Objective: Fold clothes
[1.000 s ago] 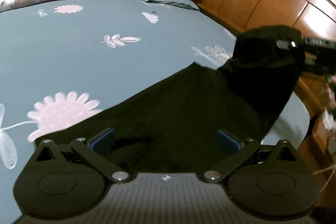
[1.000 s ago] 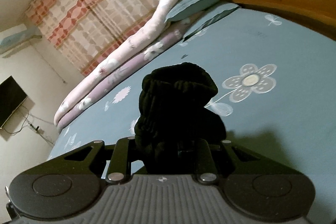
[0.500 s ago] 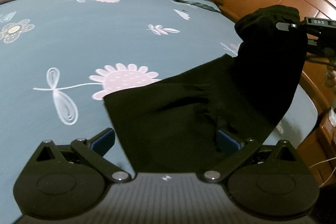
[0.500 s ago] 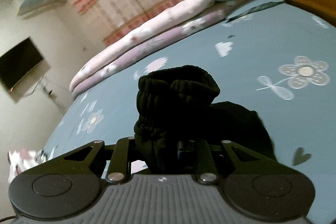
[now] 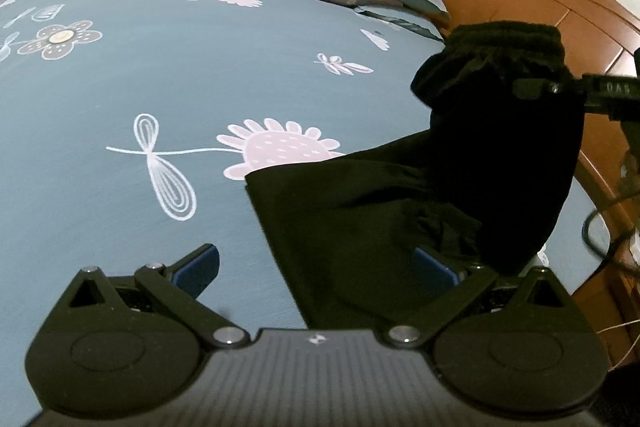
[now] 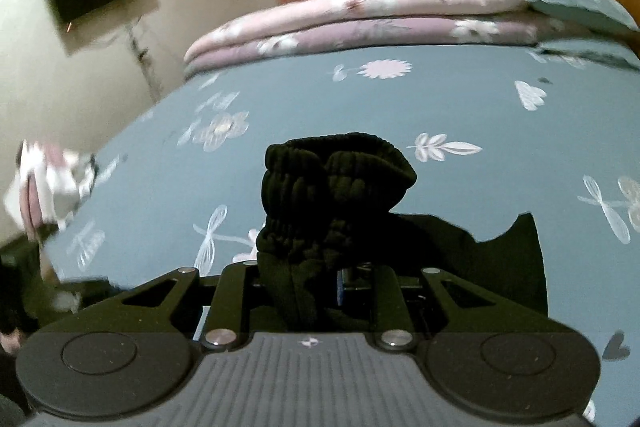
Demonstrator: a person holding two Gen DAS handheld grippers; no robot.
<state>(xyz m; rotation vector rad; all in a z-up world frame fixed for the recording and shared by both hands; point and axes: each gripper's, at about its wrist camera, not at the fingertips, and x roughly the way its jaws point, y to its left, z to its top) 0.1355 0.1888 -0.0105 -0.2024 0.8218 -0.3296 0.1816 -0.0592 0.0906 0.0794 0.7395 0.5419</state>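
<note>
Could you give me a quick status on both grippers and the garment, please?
Left gripper open, jaws wide over the black fabric garment. Right gripper shut on its bunched ribbed waistband, lifted off the blue floral bedsheet. Nothing in the way.

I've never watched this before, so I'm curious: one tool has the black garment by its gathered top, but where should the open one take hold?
Probably the garment's free straight edge, low beside the pink flower. The left gripper could come from the left along the bed, since the right gripper holds the bunched waistband high and that edge lies flat and unheld.
</note>
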